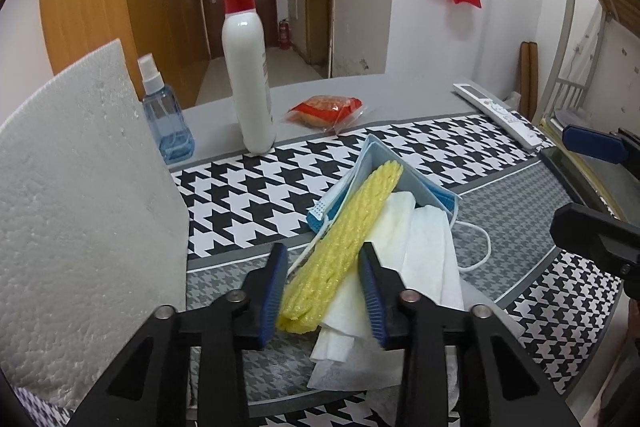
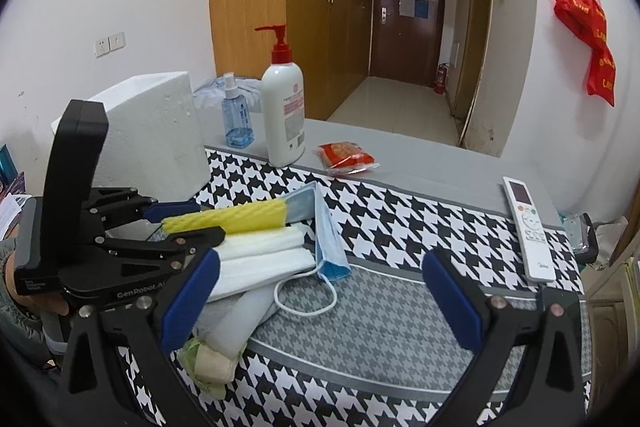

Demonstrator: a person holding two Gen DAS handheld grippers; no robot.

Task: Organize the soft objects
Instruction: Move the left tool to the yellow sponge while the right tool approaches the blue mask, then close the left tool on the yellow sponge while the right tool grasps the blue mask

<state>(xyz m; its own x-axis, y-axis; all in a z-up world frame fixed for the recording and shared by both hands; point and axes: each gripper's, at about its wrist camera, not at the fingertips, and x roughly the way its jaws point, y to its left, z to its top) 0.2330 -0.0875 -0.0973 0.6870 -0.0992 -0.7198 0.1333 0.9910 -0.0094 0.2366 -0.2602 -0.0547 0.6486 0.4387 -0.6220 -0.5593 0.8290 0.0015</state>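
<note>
While gripped, yellow foam net (image 1: pixel 340 247) sits between left tool (image 1: pixel 324 291) pads.

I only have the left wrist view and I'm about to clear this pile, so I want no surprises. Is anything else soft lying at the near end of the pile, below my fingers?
Observer: Yes. The right wrist view shows a green and beige bundle at the near edge of the houndstooth mat, touching a translucent white roll that pokes out from under the pile.
Operator: Is the right gripper carrying anything?
Observer: No. The right gripper stands wide open, with nothing held between its fingers.
</note>
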